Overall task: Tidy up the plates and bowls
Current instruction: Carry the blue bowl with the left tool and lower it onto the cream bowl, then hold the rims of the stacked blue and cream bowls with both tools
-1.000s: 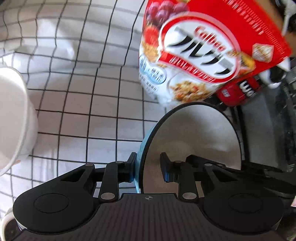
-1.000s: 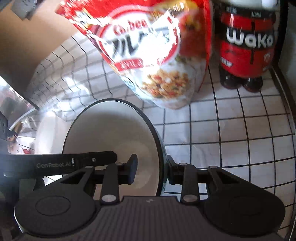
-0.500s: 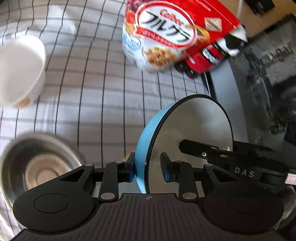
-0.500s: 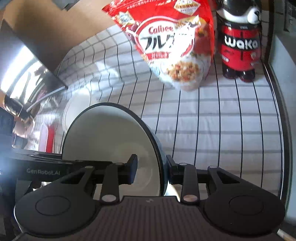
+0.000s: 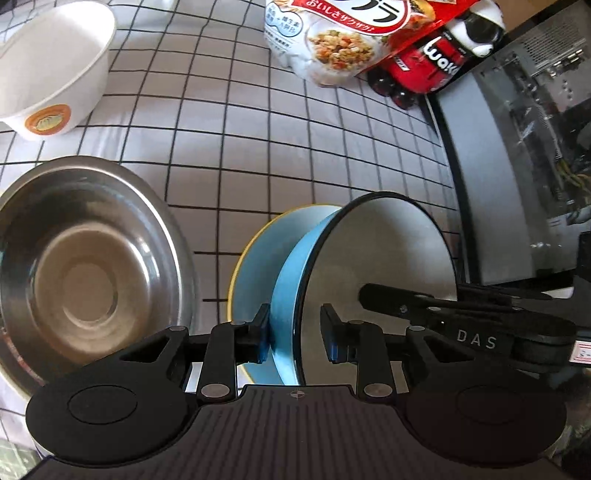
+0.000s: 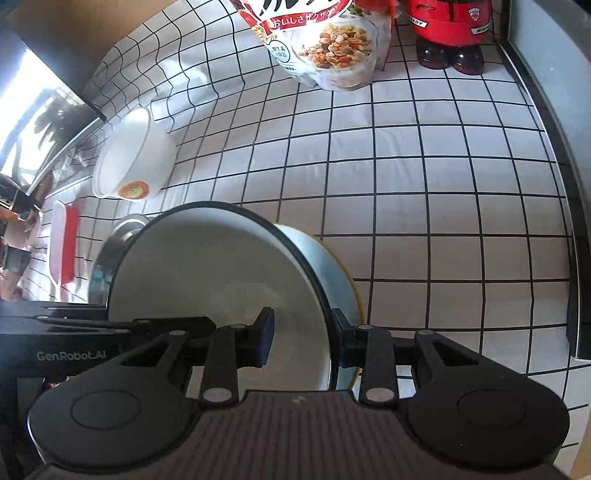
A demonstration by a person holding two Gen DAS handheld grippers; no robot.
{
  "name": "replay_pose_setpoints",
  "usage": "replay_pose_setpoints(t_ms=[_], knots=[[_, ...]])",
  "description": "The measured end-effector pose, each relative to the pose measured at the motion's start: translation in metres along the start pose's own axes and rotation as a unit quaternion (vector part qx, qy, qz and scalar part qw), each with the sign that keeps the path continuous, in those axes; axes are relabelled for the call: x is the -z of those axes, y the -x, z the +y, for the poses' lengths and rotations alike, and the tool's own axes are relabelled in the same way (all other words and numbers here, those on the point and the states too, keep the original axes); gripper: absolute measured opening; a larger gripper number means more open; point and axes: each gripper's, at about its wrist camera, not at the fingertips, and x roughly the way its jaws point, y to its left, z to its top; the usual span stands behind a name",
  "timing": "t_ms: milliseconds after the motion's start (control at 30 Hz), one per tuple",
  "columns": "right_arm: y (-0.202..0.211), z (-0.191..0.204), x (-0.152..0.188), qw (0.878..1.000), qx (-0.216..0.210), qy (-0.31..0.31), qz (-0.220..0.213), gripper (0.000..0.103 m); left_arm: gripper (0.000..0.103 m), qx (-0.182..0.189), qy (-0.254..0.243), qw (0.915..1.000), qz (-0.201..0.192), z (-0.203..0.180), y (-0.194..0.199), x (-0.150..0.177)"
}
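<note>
blue bowl (image 5: 286, 273) (white inside), black-gridded white cloth (image 5: 258, 140), red bottle (image 6: 448, 22)

The blue bowl (image 5: 286, 295) has a white inside and a dark rim; it is tilted on its side above a light blue plate (image 5: 255, 258) with a yellow edge. To the left lies a steel bowl (image 5: 85, 266), upright and empty on the checked cloth. Far left stands a white bowl (image 5: 55, 66) with an orange mark, also upright and empty.
</note>
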Motion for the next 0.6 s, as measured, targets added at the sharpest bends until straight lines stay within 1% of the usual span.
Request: replay_pose_setpoints(t_ms=[100,133,167,267,400,600], knots=[[-0.007,-0.004,0.001,1.0,-0.005,-0.016,0.011,0.033,0.031,-0.01,0.006,0.9999,0.0,0.004,-0.004,0.003],[-0.008,-0.004,0.002,1.0,-0.007,-0.016,0.008,0.033,0.033,-0.008,0.012,0.9999,0.003,0.007,-0.006,0.002],[-0.006,-0.003,0.003,1.0,-0.003,-0.01,0.003,0.033,0.033,0.003,0.019,0.9998,0.001,0.011,-0.006,0.003],[-0.005,0.0,0.003,1.0,0.005,-0.002,-0.004,0.033,0.033,0.015,0.029,0.9995,0.003,0.016,-0.004,0.003],[-0.005,-0.001,0.004,1.0,0.005,0.001,-0.005,0.033,0.033,0.017,0.025,0.9995,0.004,0.016,-0.002,0.003],[-0.002,-0.002,0.006,1.0,0.002,0.002,-0.002,0.033,0.033,0.01,0.021,0.9997,-0.005,0.013,0.005,0.003]])
